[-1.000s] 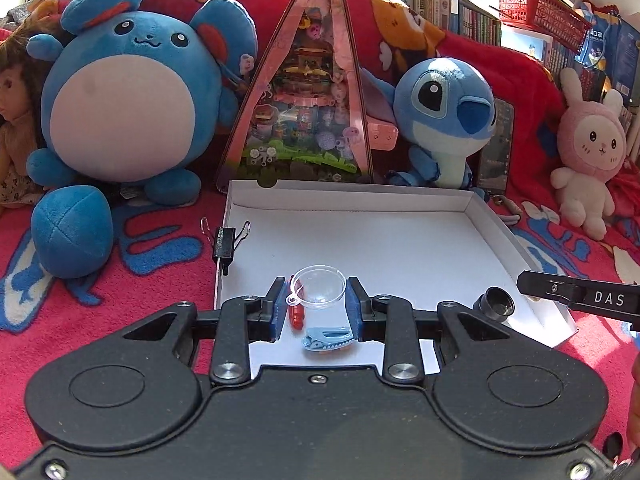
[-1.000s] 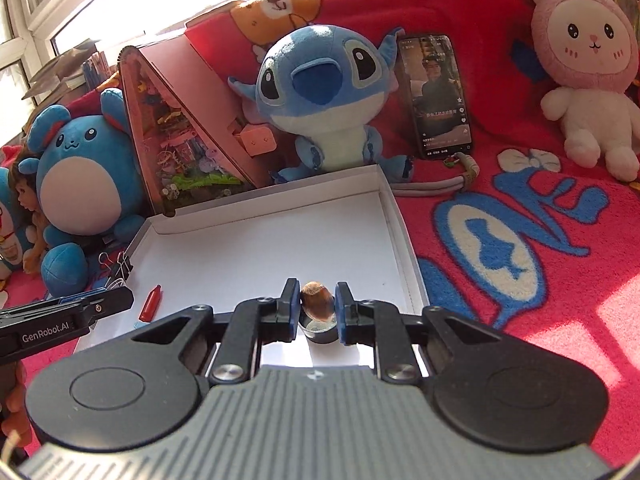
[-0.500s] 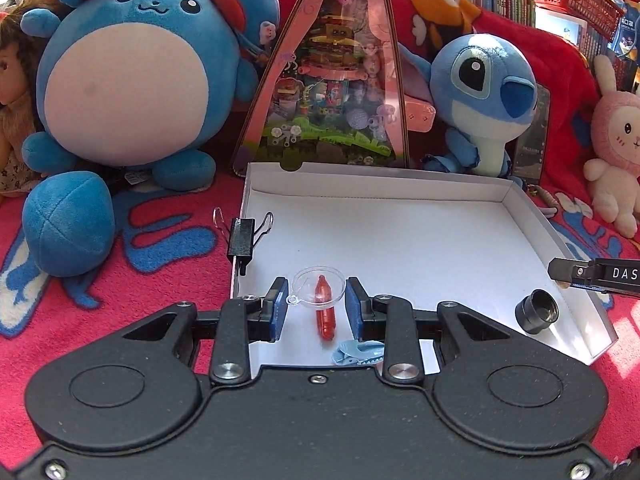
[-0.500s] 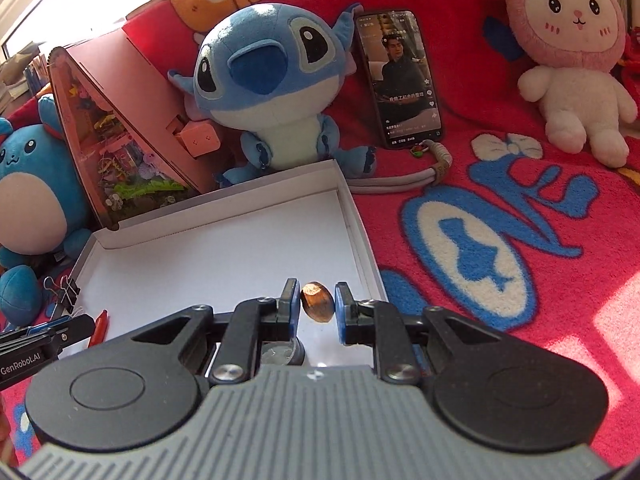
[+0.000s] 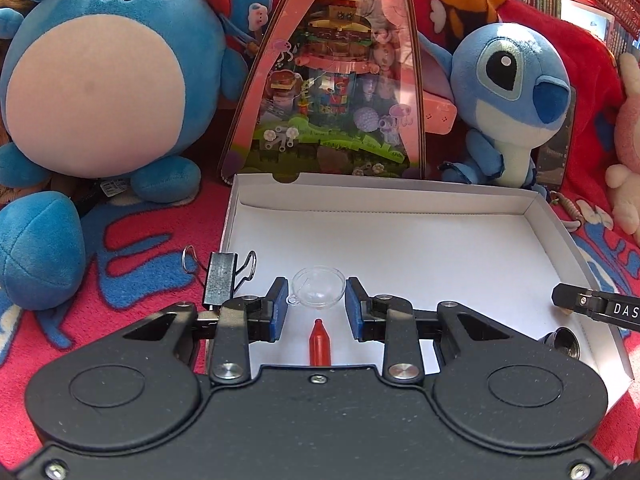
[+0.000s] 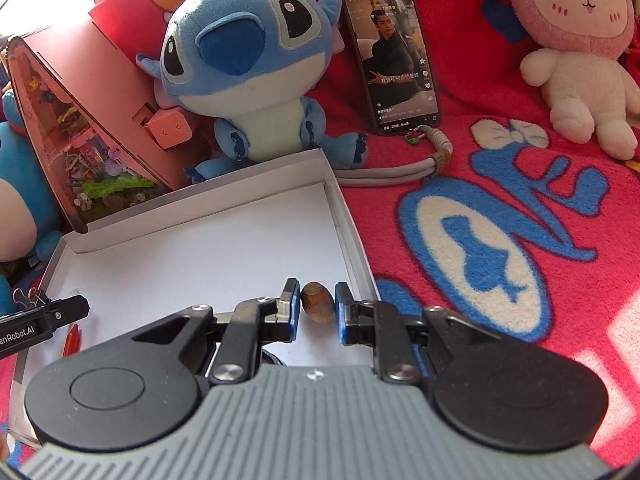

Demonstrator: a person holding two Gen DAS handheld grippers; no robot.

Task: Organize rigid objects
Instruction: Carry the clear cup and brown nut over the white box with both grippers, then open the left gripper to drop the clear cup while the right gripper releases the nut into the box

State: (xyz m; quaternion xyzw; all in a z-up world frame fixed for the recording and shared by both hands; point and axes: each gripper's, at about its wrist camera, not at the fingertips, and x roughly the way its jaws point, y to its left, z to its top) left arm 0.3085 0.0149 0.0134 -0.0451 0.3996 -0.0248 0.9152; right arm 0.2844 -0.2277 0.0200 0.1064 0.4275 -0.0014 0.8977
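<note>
A white cardboard tray [image 5: 400, 200] [image 6: 332, 184] lies on the red blanket. My left gripper [image 5: 316, 300] is shut on a clear plastic half-dome [image 5: 318, 292], held over the tray's near left part. Below it a red crayon-like piece [image 5: 320, 344] [image 6: 72, 340] lies on the tray floor. My right gripper [image 6: 317, 307] is shut on a brown nut-like oval [image 6: 317, 307] over the tray's near right corner. A small black metal cup [image 5: 562, 342] sits in that corner, under the right gripper's finger [image 5: 592, 306].
A black binder clip [image 5: 220, 280] [image 6: 26, 296] is clamped on the tray's left rim. Plush toys [image 5: 100, 80] [image 6: 248, 64], a pink triangular display box [image 5: 336, 80] and a phone [image 6: 392, 52] crowd the tray's far side. A pink bunny plush [image 6: 580, 48] sits at the right.
Both grippers moved forward and lower over the tray with their loads. In the left view the red piece slid nearer, and the blue item is now hidden beneath the gripper body.
</note>
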